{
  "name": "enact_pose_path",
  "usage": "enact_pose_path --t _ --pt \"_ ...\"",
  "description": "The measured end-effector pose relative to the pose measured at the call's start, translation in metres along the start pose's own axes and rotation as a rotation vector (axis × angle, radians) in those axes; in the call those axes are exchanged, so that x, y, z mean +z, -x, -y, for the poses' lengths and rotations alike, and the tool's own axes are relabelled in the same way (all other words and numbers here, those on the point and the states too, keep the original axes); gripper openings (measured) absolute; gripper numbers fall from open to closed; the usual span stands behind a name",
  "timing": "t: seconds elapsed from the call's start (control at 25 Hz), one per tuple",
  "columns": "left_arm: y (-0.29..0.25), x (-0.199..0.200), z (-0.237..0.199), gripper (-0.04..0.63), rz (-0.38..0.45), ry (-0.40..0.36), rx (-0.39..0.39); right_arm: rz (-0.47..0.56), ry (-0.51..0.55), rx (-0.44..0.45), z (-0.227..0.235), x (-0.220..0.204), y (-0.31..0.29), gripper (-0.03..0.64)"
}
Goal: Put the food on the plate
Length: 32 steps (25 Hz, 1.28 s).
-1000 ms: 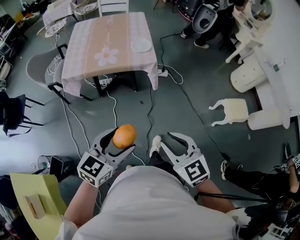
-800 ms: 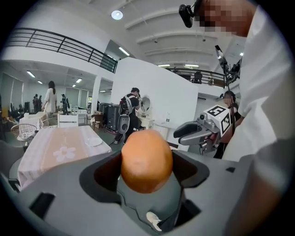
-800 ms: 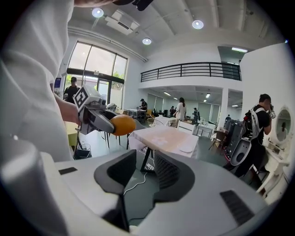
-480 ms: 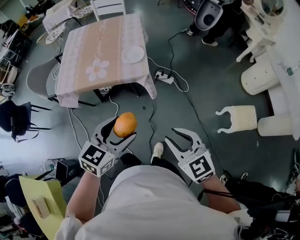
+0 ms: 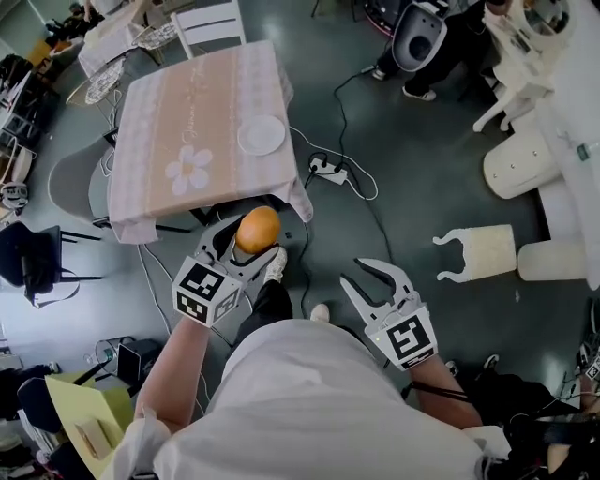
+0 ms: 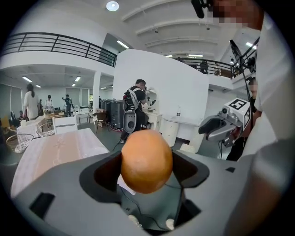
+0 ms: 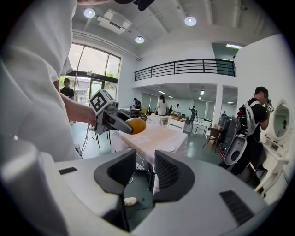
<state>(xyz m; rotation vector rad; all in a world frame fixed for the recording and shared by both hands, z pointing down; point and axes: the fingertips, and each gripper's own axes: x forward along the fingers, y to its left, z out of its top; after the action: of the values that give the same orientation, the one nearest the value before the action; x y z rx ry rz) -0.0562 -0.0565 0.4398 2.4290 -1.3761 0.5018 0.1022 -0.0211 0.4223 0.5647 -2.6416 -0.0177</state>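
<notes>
A round orange (image 5: 258, 230) (image 6: 146, 161) sits between the jaws of my left gripper (image 5: 251, 242) (image 6: 146, 173), which is shut on it and held in the air just short of the table's near edge. The white plate (image 5: 261, 135) (image 7: 164, 146) lies empty at the near right part of the pink-clothed table (image 5: 187, 112) (image 6: 55, 147). My right gripper (image 5: 377, 281) (image 7: 145, 173) hangs over the floor to the right, open and holding nothing. The right gripper view also shows the orange (image 7: 135, 125) in the left gripper (image 7: 110, 119).
Cables and a power strip (image 5: 328, 171) lie on the grey floor by the table's right corner. A white chair (image 5: 211, 19) stands behind the table and a grey chair (image 5: 70, 183) at its left. A cream stool (image 5: 478, 251) lies tipped over at the right.
The person has walked toward the table: table and plate now appear lower and nearer in the head view. The left gripper still holds the orange, now by the table's edge.
</notes>
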Motion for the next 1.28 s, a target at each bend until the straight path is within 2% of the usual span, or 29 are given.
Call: enact_pose_path --t 0.36,0.72,0.92,1.16,1.28 --pt "-0.093 0.017 -0.132 0.354 -0.082 -0.097 -0.067 -0.053 -0.061 -0.2 0.078 0.028 -0.051 0.133" --pt "-0.195 -0.017 -0.25 0.354 -0.248 -0.149 -0.105 -0.116 -0.161 -0.329 0.111 0.037 -0.098 0.133" --pt "-0.239 -0.041 -0.279 0.354 -0.325 -0.169 -0.139 -0.173 -0.229 -0.419 0.124 0.032 -0.101 0.133" --pt "-0.275 -0.075 -0.296 0.354 -0.438 -0.224 -0.148 -0.224 -0.276 -0.479 0.126 0.028 -0.104 0.133" --pt "-0.284 -0.082 -0.3 0.354 -0.462 -0.261 -0.16 -0.247 -0.289 -0.504 0.129 0.027 -0.104 0.133"
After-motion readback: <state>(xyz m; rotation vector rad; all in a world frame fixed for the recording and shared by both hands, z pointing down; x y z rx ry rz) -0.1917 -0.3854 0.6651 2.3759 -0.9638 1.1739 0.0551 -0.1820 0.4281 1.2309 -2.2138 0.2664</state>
